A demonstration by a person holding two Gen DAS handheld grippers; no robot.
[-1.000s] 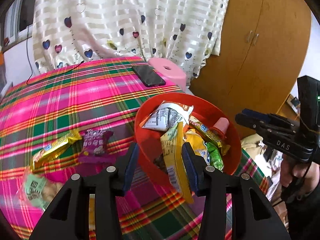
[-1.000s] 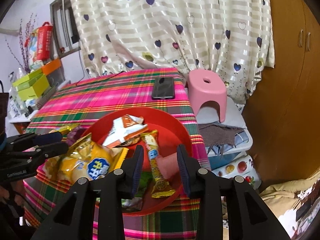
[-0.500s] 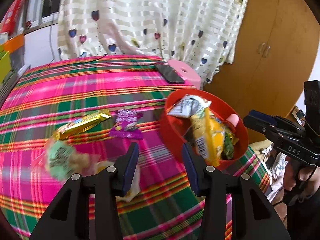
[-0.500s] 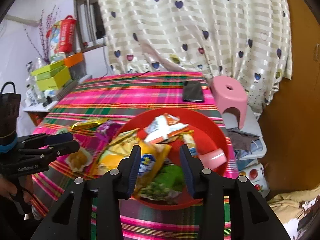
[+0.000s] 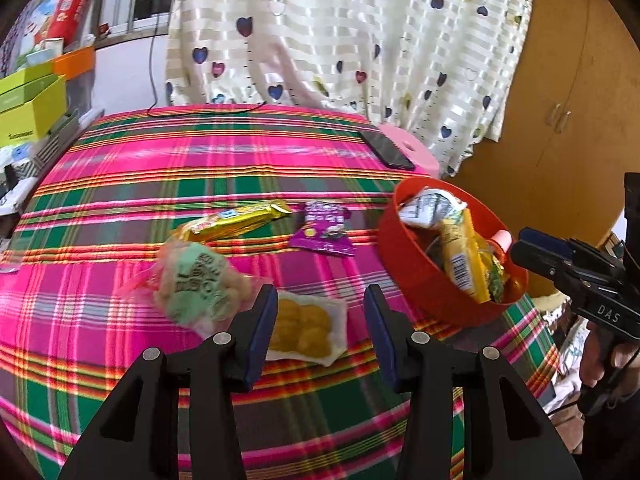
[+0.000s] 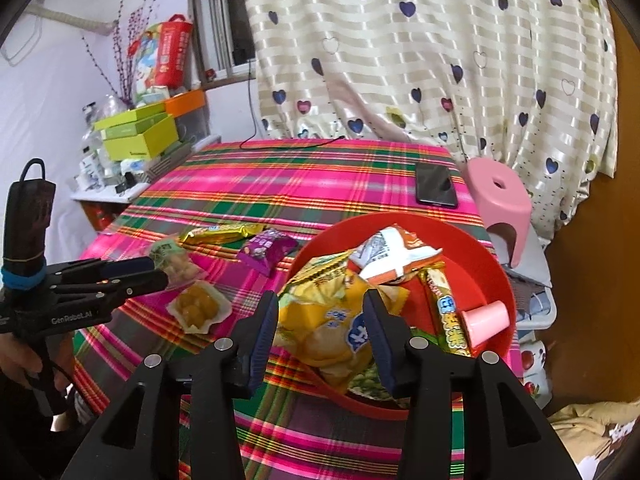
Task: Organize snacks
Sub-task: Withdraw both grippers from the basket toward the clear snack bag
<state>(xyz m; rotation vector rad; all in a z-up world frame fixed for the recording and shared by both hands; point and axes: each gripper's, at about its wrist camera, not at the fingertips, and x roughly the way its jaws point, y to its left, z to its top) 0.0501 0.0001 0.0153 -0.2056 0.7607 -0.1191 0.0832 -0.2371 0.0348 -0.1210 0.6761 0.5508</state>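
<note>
While 4 packets lie loose, red bowl (image 6: 502,276) sits at the table edge.
Left gripper (image 5: 320,322) half open, empty; right gripper (image 6: 320,328) opening, empty over the yellow bag (image 6: 324,320): a nudge could tip the bowl.

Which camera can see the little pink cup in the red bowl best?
The right wrist view. It looks down into the red bowl, so the whole pink cup shows, lying on its side. In the left wrist view only the cup's top peeks over the snack packets.
</note>
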